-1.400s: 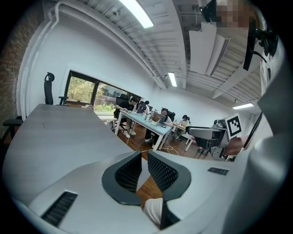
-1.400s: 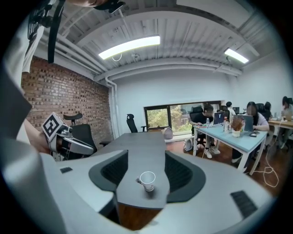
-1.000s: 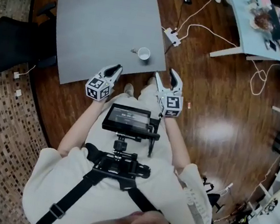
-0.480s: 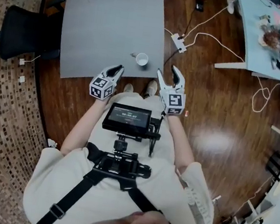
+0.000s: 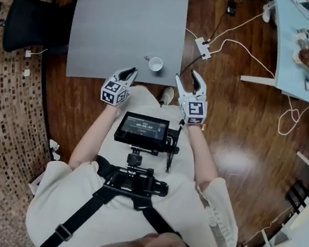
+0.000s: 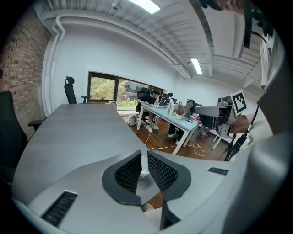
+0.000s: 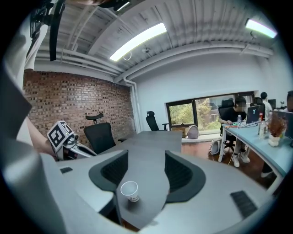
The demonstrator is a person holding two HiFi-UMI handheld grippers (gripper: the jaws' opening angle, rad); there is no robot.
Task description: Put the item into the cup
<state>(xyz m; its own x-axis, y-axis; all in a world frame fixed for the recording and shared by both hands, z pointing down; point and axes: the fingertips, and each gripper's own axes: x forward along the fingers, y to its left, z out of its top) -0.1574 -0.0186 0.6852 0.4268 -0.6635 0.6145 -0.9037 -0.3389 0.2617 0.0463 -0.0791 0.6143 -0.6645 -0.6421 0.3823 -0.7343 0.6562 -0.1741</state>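
A white paper cup (image 5: 155,64) stands upright near the front edge of the grey table (image 5: 123,19). Just left of it lies a small item (image 5: 147,58), too small to make out. My left gripper (image 5: 129,75) hovers at the table's front edge, left of the cup. Its jaws stand a narrow gap apart with nothing between them, and the cup (image 6: 143,167) shows through the gap of the left gripper (image 6: 144,155). My right gripper (image 5: 188,79) is held off the table's front right corner, wide open and empty. Between the jaws of the right gripper (image 7: 146,157) the cup (image 7: 129,191) stands farther off.
A black office chair (image 5: 20,21) stands at the table's left. A power strip (image 5: 204,47) with white cables lies on the wood floor to the right. A light blue desk (image 5: 293,48) with a seated person is at far right. My shoe (image 5: 167,96) is below the table edge.
Both grippers have come a little nearer to the table's front edge and the cup. Their jaw openings look the same as before.
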